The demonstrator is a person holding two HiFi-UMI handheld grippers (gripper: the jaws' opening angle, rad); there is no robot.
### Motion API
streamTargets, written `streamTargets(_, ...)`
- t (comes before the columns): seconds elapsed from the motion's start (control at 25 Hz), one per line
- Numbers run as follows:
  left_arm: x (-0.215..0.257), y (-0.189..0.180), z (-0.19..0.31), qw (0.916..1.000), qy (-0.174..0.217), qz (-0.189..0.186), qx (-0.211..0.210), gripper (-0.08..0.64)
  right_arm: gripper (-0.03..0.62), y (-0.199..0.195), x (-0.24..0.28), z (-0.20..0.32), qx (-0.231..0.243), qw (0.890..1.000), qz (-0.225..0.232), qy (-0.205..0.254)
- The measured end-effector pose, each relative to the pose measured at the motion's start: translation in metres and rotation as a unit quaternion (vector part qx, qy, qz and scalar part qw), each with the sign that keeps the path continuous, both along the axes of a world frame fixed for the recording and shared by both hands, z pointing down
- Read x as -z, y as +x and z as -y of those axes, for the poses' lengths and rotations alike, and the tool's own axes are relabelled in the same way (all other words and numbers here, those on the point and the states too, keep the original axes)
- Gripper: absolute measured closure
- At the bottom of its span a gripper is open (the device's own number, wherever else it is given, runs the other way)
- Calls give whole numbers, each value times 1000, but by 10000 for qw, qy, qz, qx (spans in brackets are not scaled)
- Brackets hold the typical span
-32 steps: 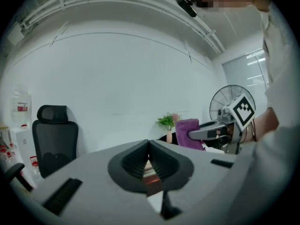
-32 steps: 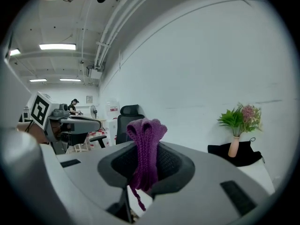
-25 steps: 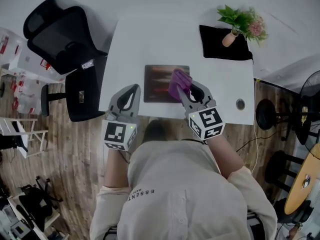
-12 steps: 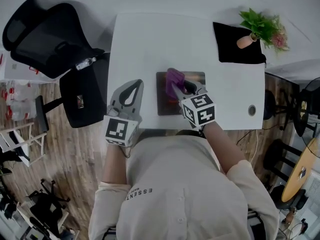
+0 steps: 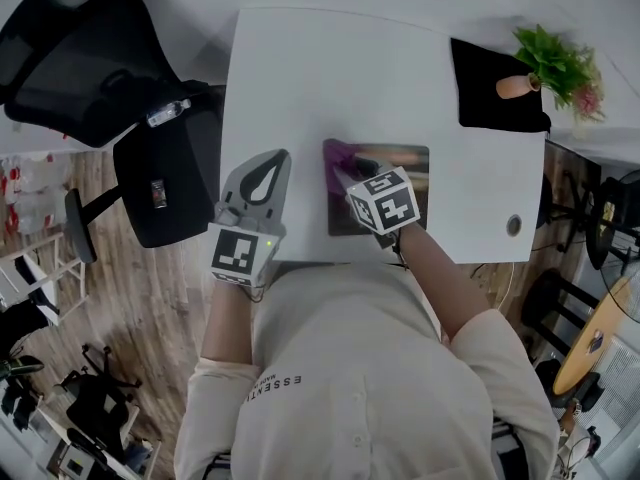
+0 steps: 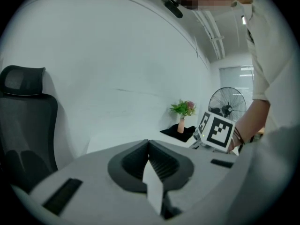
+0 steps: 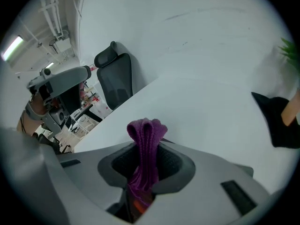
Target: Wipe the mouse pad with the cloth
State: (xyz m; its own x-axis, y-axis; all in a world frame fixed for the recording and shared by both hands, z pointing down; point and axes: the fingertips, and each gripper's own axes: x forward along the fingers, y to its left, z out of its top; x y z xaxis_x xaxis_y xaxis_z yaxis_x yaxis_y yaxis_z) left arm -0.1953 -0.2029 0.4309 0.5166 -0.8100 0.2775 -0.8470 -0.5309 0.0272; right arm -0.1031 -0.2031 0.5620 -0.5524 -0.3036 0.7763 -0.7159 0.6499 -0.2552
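Cloth first: the purple, ribbed, soft cloth (image 7: 146,130) is pinched in my right claw (image 7: 145,159), whose jaws press on it from both sides. It is bunched into a narrow folded strip. A rounded double loop of it pokes out past the jaw tips, and the rest trails back down between the jaws.

From the head view, that purple bunch sits over the far left corner of the dark rectangular mouse pad (image 5: 408,160). The pad has a faint reddish sheen on its surface. It lies flat on the white table (image 5: 300,78), close to the table's near edge, and my right claw and forearm cover much of its middle. I cannot tell for certain whether the cloth is pressed onto the pad or just above it.

My left claw (image 6: 149,146) is pressed together with nothing between its jaws. It hovers over the near left part of the table, just beside the pad's left edge and apart from it.

A black mesh office chair (image 5: 90,68) stands off the table's left side. On the far right corner lies a black square mat (image 5: 490,103). On its edge is a green plant with pink flowers in a small tan vase (image 5: 558,66).
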Motion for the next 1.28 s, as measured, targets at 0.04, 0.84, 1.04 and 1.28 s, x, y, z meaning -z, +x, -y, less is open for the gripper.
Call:
streamTargets(0.04,-1,0,1,10000,-20,-5,2,558,499,-2,-3,0,18,10000,-12,-48)
streamTargets(0.84,2,38,6,9998,-4,155,105,558,491,51,-22,7,-143,9990,-25,-427)
streamTargets(1.04,7,67,5,9999,-16,150,45,558,491,84,-23,8,-275,9987,-43,-418)
streamTargets(1.28,12,103,-2,9999,-121,70,38,558,491,121,-22,8,-372,9986,-169,-326)
